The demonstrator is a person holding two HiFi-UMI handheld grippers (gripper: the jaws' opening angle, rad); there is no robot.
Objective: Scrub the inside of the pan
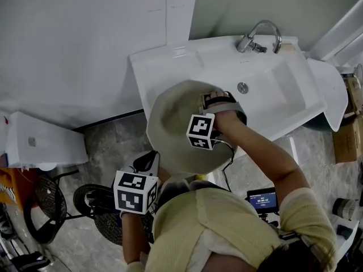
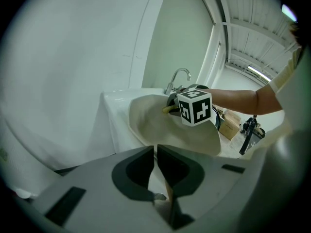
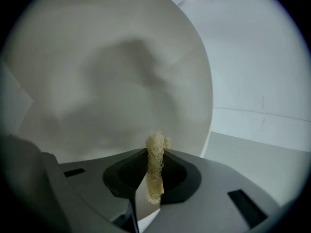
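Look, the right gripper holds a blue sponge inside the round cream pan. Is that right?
No, it is not a blue sponge. The right gripper view shows the right gripper with its jaws shut on a pale yellow mesh scrubber, inside the round cream pan.

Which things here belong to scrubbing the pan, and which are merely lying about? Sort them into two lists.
In the job:
pan, held over the sink
yellow mesh scrubber, clamped in the right gripper
left gripper, shut on the pan's handle

Lying about:
faucet
cardboard box
black fan
small screen
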